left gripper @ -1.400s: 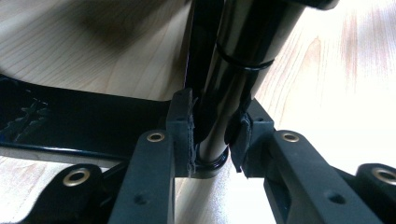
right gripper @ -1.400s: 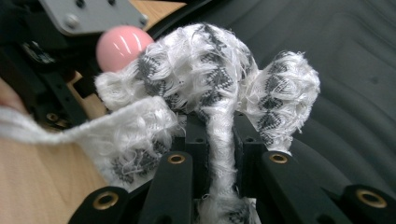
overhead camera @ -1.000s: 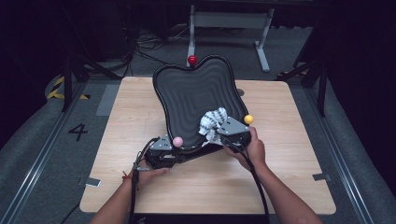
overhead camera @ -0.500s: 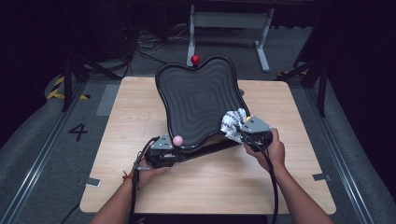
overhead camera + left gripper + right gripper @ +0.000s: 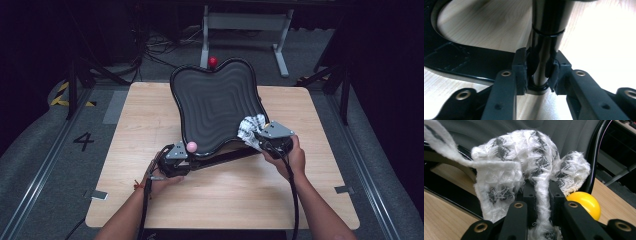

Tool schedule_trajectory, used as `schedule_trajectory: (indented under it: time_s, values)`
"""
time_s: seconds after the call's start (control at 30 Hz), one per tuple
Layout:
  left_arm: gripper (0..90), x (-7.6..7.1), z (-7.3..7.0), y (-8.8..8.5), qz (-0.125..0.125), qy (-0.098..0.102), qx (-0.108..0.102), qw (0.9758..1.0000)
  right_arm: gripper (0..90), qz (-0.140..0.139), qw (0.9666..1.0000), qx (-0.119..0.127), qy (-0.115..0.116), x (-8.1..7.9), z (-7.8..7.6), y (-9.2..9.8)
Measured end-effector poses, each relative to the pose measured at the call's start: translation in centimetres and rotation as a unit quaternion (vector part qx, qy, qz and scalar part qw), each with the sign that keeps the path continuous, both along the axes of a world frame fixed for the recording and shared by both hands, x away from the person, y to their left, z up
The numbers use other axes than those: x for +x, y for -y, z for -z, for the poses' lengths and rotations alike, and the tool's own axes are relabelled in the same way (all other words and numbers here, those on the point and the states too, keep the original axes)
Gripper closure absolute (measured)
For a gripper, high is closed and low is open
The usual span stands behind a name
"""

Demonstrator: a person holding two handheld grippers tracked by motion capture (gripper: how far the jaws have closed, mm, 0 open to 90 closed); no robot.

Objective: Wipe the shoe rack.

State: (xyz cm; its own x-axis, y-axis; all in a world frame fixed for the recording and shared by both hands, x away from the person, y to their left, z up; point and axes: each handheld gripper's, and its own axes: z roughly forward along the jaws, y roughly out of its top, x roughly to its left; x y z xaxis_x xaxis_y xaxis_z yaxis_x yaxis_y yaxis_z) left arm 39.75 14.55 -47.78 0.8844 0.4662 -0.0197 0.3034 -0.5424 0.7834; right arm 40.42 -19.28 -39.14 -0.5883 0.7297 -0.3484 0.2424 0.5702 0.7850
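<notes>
On the counter (image 5: 150, 115) a black ribbed seat (image 5: 215, 105) stands tipped up on its near edge, with its dark post (image 5: 546, 37) running low along the front. The left gripper (image 5: 537, 75) has that post between its jaws. They have just been opening, and the pads look to touch the post on both sides, though the dark, close view makes it hard to tell how firmly. The right gripper (image 5: 541, 192) is clamped nearly closed on a white and grey cloth (image 5: 506, 170), which bunches against the seat's right rim, just beside a yellow ball (image 5: 585, 203).

The main risk is at the left hand. The post is smooth and glossy, so a slackening grip could let it roll or slide between the pads, and the tilted seat could then swing down flat or twist away from the cloth. Pressure from the right hand adds to this, since a hard wipe against the rim pushes the whole piece toward the loosened side.

A 2nd risk is the cloth itself. Only a narrow strand sits between the right jaws while the bulk hangs loose, so a drag along the rim could pull it free or snag a frayed loop on the edge. The loose tail could also catch under the seat.
</notes>
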Motion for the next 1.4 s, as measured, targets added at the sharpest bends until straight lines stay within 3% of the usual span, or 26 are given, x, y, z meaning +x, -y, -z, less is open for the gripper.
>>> schedule_trajectory:
  time_s: [0.17, 0.23, 0.37, 0.47, 0.6, 1.1, 1.4]
  values:
    - [66.1, 0.1, -0.1, 0.0, -0.003, 0.012, 0.009, 0.9999, 80.7, -0.014, 0.9992, 0.032, -0.020, 0.4, -0.3, 0.7]
    - [64.7, 0.0, -0.1, 0.0, -0.004, 0.011, 0.010, 0.9999, 80.8, -0.018, 0.9989, 0.039, -0.017, 0.3, -0.5, 0.9]
    - [59.2, -0.1, -0.2, -0.2, -0.006, 0.014, 0.018, 0.9997, 81.0, -0.028, 0.9988, 0.041, -0.003, -0.6, -1.2, 0.8]
    - [54.6, -0.3, -0.5, -0.6, 0.000, 0.016, 0.039, 0.9991, 81.1, -0.037, 0.9983, 0.044, 0.003, -1.3, -1.7, 0.6]
    - [51.4, -0.5, -0.6, -1.3, -0.009, 0.012, 0.052, 0.9985, 81.1, -0.048, 0.9978, 0.046, 0.006, -2.0, -2.2, 0.6]
    - [43.3, -2.0, -0.7, -4.1, -0.010, -0.011, 0.083, 0.9965, 81.1, -0.074, 0.9960, 0.050, 0.005, -4.4, -2.5, 1.6]
    - [42.0, -3.3, -0.5, -5.6, -0.017, -0.020, 0.082, 0.9963, 81.0, -0.106, 0.9933, 0.045, -0.004, -6.2, -1.9, 1.6]
